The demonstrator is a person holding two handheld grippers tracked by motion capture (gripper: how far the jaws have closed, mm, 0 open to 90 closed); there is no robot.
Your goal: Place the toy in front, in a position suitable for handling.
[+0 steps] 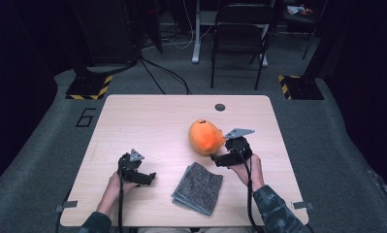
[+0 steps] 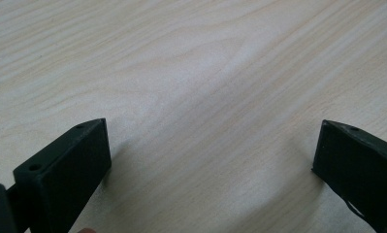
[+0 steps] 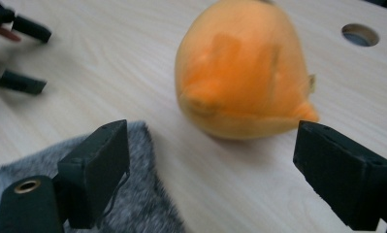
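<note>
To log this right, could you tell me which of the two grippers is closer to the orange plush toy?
The right gripper: its open jaws sit just beside the orange plush toy, while the left gripper rests across the table.

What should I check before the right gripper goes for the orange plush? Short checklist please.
1. Right gripper jaws open: ok, they stand wide with nothing between the pads.
2. Orange plush free on the table: ok, it lies ahead of the jaws, untouched.
3. Jaws wide enough for the plush: cannot tell; the plush looks about as broad as the gap.
4. Grey cloth out of the path: not ok; in the right gripper view one jaw sits over its edge.
5. Left gripper out of the way: ok, open over bare wood, away from the plush.
</note>
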